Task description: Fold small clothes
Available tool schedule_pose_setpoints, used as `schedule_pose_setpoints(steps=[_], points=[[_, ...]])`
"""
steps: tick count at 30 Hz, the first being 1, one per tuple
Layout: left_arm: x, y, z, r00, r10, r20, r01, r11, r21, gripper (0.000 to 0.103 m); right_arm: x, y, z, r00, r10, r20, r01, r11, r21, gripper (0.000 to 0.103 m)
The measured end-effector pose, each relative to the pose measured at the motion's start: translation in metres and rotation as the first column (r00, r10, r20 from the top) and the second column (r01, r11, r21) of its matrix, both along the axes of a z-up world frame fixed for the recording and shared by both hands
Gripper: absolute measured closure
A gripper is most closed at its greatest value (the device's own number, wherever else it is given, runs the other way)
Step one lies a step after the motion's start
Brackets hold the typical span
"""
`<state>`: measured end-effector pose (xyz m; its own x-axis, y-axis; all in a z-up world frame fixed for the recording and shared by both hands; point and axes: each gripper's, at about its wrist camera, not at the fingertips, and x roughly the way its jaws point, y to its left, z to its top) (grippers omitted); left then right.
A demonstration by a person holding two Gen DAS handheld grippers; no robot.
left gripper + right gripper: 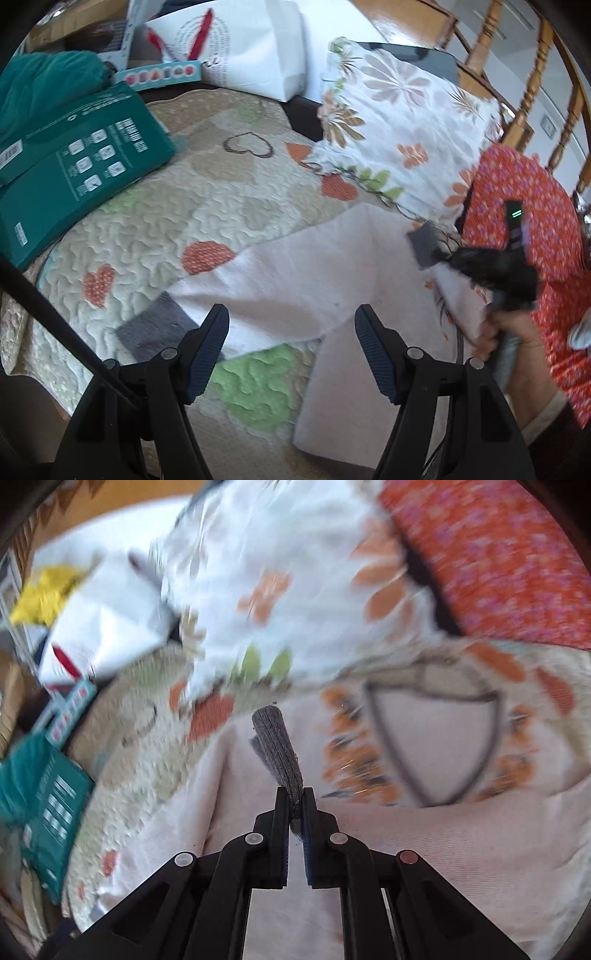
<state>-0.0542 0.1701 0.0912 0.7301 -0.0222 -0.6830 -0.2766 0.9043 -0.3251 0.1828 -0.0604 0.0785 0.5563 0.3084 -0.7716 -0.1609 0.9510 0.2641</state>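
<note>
Apparently grey cuff (280, 753) between jaws.

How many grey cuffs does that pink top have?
2: one grey cuff lies on the quilt beside the open left gripper; the other cuff is pinched in the right gripper.

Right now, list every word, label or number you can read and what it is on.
Nothing reads clearly.
Green box: white heading, icon grid and barcode, too small and tilted to read.
White bag: ring of tiny print, illegible.
Black device: green lit marks, no readable characters.
Right wrist view: blurred.
</note>
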Motion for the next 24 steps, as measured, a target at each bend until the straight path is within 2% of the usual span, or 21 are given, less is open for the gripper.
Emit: schedule_pose_setpoints(steps=[3,5,6,9,10,11,12,14,17,19,22,24], points=[[0.002,0.014,-0.002,1.0,0.027,-0.013,-0.027,0.999,-0.033,0.033,0.007,0.018,-0.028,0.996,0.036,-0.078,-0.041,0.997,-0.067,0.091],[0.001,0.021,-0.002,0.999,0.044,-0.018,-0.045,0.998,-0.054,0.033,0.003,0.029,-0.039,0.989,0.091,-0.115,-0.1,0.992,-0.074,0.087],[0.001,0.025,-0.003,0.998,0.054,-0.019,-0.055,0.996,-0.064,0.033,-0.001,0.03,-0.039,0.982,0.142,-0.124,-0.149,0.987,-0.052,0.082],[-0.002,0.033,-0.005,0.997,0.079,-0.025,-0.081,0.993,-0.082,0.033,-0.025,0.026,-0.022,0.958,0.265,-0.108,-0.259,0.964,0.063,0.079],[-0.002,0.034,-0.006,0.996,0.082,-0.031,-0.084,0.993,-0.084,0.033,-0.037,0.019,-0.012,0.956,0.282,-0.087,-0.277,0.959,0.069,0.078],[-0.001,0.035,-0.009,0.996,0.084,-0.042,-0.088,0.992,-0.087,0.033,-0.051,0.007,-0.003,0.957,0.282,-0.063,-0.279,0.959,0.055,0.071],[-0.001,0.036,-0.011,0.995,0.084,-0.053,-0.089,0.992,-0.089,0.033,-0.06,-0.004,0.003,0.962,0.271,-0.047,-0.269,0.962,0.041,0.062],[-0.001,0.036,-0.016,0.995,0.076,-0.07,-0.082,0.992,-0.094,0.033,-0.085,-0.037,0.014,0.974,0.226,-0.019,-0.226,0.974,0.021,0.055],[0.0,0.029,-0.027,0.994,0.025,-0.109,-0.035,0.995,-0.096,0.033,-0.136,-0.105,0.024,0.995,0.103,-0.001,-0.103,0.994,-0.042,0.052],[0.0,0.016,-0.039,0.988,-0.036,-0.153,0.021,0.995,-0.096,0.033,-0.177,-0.159,0.022,1.0,-0.005,-0.005,0.004,0.997,-0.076,0.045],[0.001,-0.006,-0.06,0.967,-0.141,-0.215,0.111,0.983,-0.143,0.033,-0.231,-0.222,0.005,0.987,-0.151,-0.053,0.148,0.987,-0.069,0.041],[0.002,-0.02,-0.073,0.95,-0.195,-0.243,0.153,0.972,-0.18,0.033,-0.266,-0.259,-0.016,0.964,-0.237,-0.12,0.239,0.971,0.003,0.041]])
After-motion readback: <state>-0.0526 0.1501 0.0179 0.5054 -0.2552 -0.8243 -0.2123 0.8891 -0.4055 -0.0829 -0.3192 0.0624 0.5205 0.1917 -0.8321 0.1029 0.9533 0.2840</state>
